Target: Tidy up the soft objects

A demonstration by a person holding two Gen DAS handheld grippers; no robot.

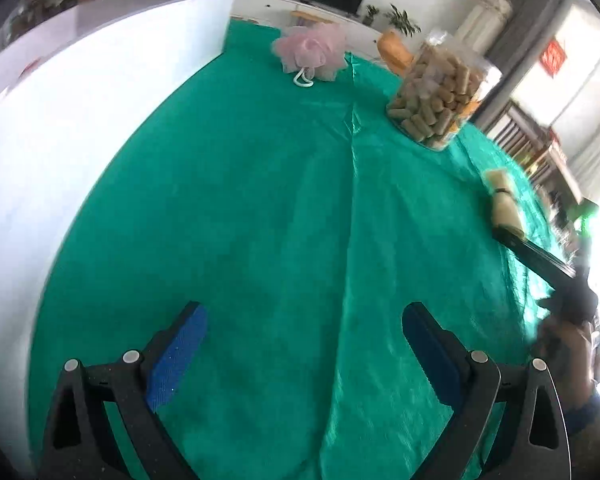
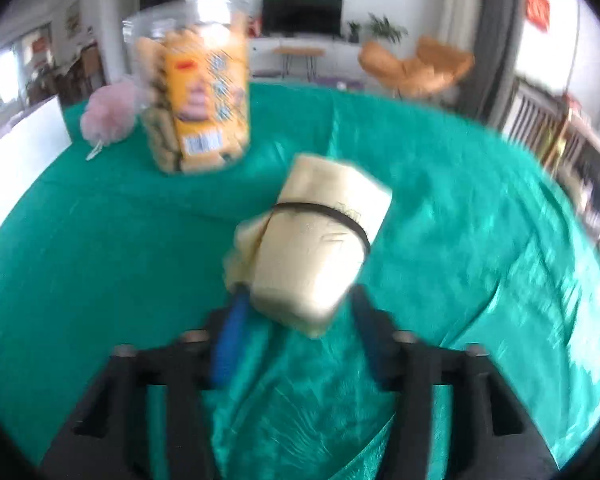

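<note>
Barely started, by looks. Right gripper [image 2: 296, 304] clamps near end of cream sponge bundle [image 2: 316, 240] w/ black band, near tablecloth [image 1: 260, 220] right edge. Left gripper [image 1: 304, 320] wide open, holds nothing. Pink bath pouf [image 1: 312, 50] untouched at far edge. Snack jar [image 2: 194, 104] betw. pouf & bundle — possible obstacle. White box [image 1: 80, 120] along left edge, likely destination.

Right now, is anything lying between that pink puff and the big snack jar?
No. In the left wrist view, only bare green cloth separates the pink puff from the snack jar.
</note>
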